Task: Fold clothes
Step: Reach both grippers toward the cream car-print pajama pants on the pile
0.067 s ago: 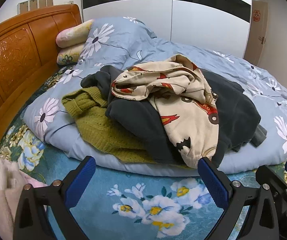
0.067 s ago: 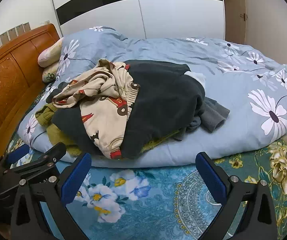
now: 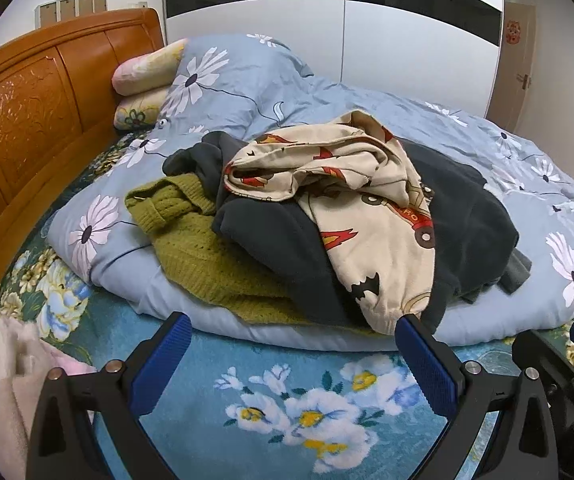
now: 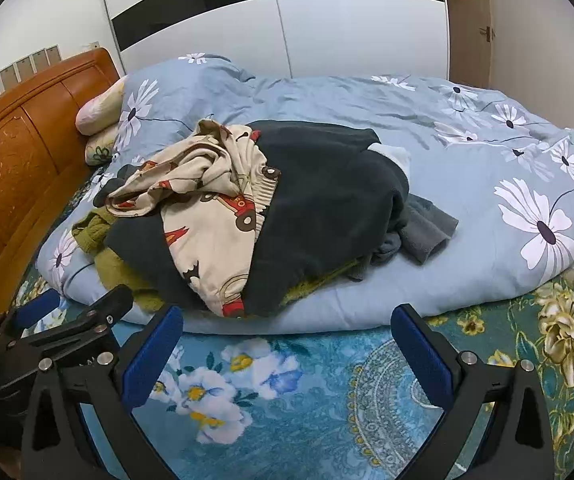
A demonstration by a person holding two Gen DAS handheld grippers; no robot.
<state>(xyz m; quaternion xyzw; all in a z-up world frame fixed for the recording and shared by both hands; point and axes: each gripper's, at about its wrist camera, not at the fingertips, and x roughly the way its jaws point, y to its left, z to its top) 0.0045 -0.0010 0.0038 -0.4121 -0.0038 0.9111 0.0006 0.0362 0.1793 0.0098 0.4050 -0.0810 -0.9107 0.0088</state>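
Note:
A heap of clothes lies on a blue flowered quilt (image 3: 255,92) on the bed. On top is a cream garment with red car prints (image 3: 371,216), also in the right wrist view (image 4: 211,216). Under it lie a dark navy top (image 3: 467,224) (image 4: 327,200) and an olive green knit sweater (image 3: 207,256) (image 4: 103,264). A grey piece (image 4: 427,228) sticks out at the right. My left gripper (image 3: 291,356) is open and empty above the bedsheet, just short of the heap. My right gripper (image 4: 287,348) is open and empty beside it.
An orange wooden headboard (image 3: 27,120) stands at the left with pillows (image 3: 143,72) against it. The teal flowered bedsheet (image 4: 307,408) lies under both grippers. A pinkish-white cloth (image 3: 3,364) lies at the left edge. White wardrobe doors (image 4: 367,32) stand behind the bed.

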